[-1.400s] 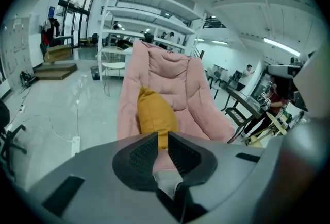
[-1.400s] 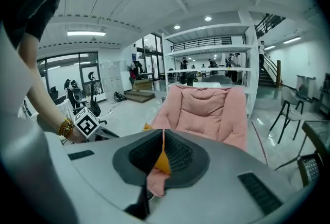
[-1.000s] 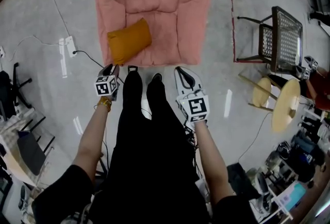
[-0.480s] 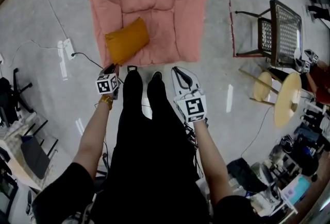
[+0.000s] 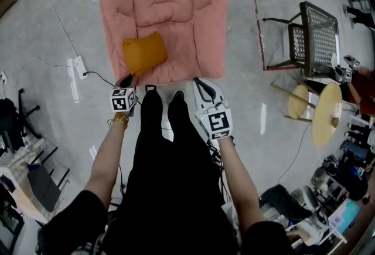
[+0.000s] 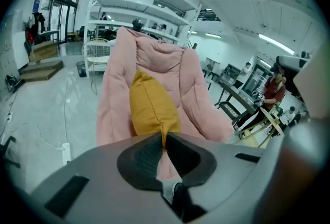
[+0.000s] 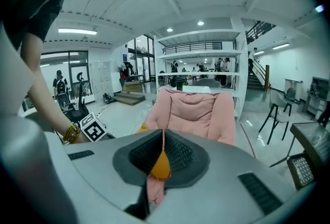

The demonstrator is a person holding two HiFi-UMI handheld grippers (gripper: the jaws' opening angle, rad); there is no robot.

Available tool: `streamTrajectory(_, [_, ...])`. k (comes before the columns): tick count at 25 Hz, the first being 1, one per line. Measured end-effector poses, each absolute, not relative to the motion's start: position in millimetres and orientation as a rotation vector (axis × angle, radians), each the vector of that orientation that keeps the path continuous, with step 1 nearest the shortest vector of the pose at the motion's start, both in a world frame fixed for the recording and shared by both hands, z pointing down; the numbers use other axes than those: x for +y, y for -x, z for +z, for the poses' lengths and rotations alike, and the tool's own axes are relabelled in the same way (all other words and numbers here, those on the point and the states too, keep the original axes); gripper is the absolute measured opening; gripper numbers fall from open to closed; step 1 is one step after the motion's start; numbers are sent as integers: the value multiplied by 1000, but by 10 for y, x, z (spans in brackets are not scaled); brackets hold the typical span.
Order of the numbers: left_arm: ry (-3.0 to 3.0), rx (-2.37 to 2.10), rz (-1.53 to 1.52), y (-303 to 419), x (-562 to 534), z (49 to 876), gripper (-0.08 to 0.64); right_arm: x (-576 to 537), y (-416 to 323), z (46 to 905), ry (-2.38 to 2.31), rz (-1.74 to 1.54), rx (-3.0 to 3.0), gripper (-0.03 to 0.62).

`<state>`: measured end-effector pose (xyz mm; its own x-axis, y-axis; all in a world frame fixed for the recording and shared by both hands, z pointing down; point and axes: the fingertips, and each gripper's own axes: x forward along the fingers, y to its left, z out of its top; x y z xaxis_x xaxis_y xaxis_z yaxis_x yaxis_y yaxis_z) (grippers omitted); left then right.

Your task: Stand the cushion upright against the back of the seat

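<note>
An orange cushion (image 5: 143,53) sits on the front left of the pink padded seat (image 5: 176,7). My left gripper (image 5: 125,80) is at the seat's front edge, shut on the cushion's near corner. In the left gripper view the cushion (image 6: 149,107) rises on edge from the left gripper (image 6: 163,138), with the pink seat back (image 6: 170,63) behind it. My right gripper (image 5: 202,85) hangs shut and empty by the seat's front right corner. In the right gripper view the right gripper (image 7: 163,133) points at the seat (image 7: 196,109), and a bit of the cushion (image 7: 161,165) shows behind its jaws.
The person's black-clad legs (image 5: 164,148) stand at the seat's front edge. A power strip (image 5: 78,51) and cable lie on the floor to the left. A metal mesh chair (image 5: 316,37) and a round wooden stool (image 5: 325,119) stand to the right. Red tape (image 5: 252,7) runs along the seat's right side.
The cushion has gone from lying flat to bunched and tipped up on the seat. My left gripper has moved forward and up with its corner. The right gripper has stayed put.
</note>
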<state>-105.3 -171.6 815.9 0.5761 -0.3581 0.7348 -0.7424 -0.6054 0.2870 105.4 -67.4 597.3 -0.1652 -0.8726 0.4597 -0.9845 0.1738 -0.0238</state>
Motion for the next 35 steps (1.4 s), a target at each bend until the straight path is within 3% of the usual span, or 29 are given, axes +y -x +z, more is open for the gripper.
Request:
streamTrajectory(21, [-2665,-489,1011,486,-1958,6623,35,-971,-1439,5385,-1770,348,-2152,17])
streamTrajectory(35, [-2978,-262,961,446,-1760,5078,35,-1577,-1196,4972,-1356,368,-2430,17])
